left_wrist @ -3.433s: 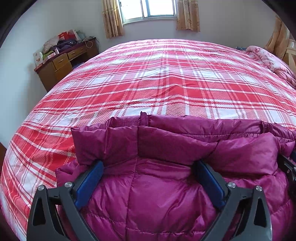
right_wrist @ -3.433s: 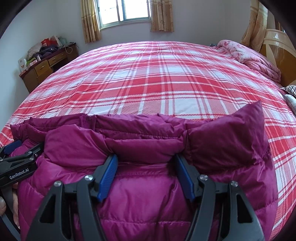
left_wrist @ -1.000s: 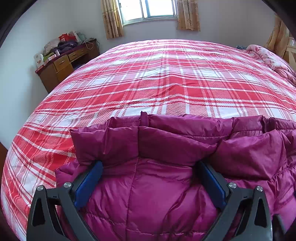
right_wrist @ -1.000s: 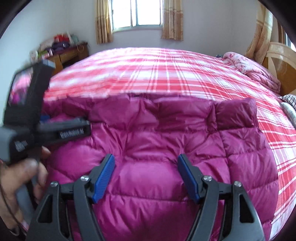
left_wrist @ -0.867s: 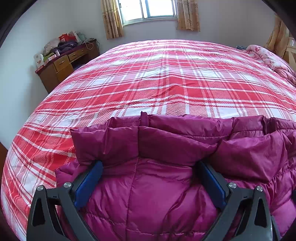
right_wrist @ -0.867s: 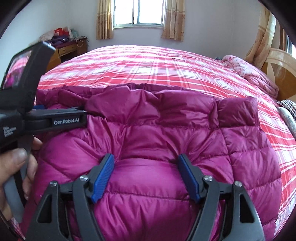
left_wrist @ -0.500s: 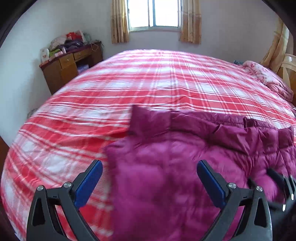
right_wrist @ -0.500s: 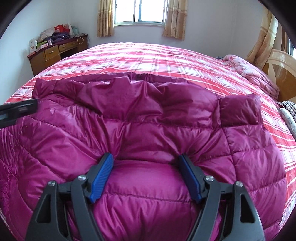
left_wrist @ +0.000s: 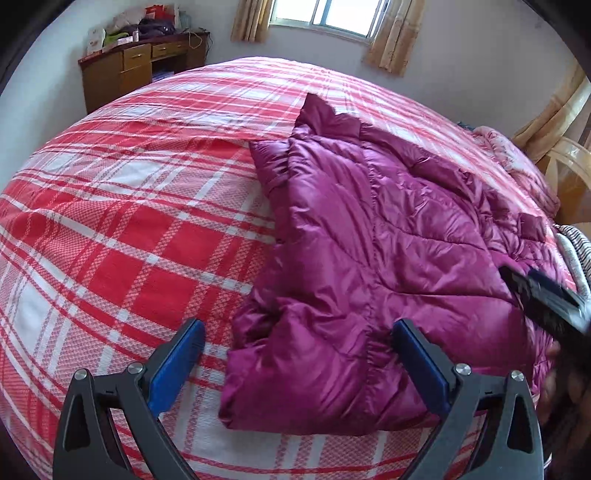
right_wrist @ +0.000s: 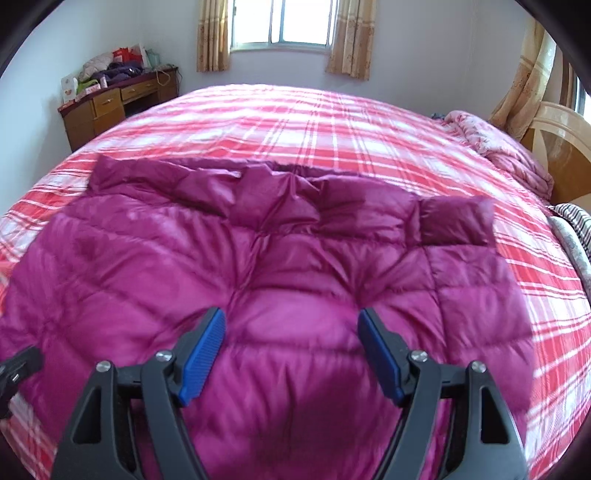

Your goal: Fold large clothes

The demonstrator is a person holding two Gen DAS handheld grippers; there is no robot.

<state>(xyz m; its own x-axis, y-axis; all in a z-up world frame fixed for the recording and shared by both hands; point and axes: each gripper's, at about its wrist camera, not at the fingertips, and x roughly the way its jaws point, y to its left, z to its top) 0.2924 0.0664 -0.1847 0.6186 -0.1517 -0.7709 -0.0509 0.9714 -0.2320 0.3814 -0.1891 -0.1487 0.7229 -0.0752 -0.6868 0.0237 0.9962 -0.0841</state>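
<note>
A magenta padded jacket [left_wrist: 373, 266] is spread on the bed [left_wrist: 122, 229], which is covered by a red and white plaid quilt. In the left wrist view the jacket lies toward the right side of the bed, with one edge running up toward the window [left_wrist: 325, 14] and a bunched corner nearest the camera. The left gripper [left_wrist: 297, 360] is held above that corner; its jaws are spread wide and have just been closing a little, with nothing pinched between them: the left blue pad is seen over bare quilt, the right pad over the jacket's lower edge. Part of the right gripper [left_wrist: 543, 299] is seen as a blurred dark bar at the right of that view.

In the right wrist view the jacket [right_wrist: 295, 266] fills the foreground, with its folded-over top edge lying across the far side. The right gripper [right_wrist: 291, 354] is held over the jacket's middle; its jaws are released and have just been opening, and whether the pads touch the fabric cannot be told.

A wooden bench [right_wrist: 110, 103] piled with items stands against the far left wall, and a pink blanket [right_wrist: 506, 151] is heaped by the headboard [right_wrist: 557, 136].
</note>
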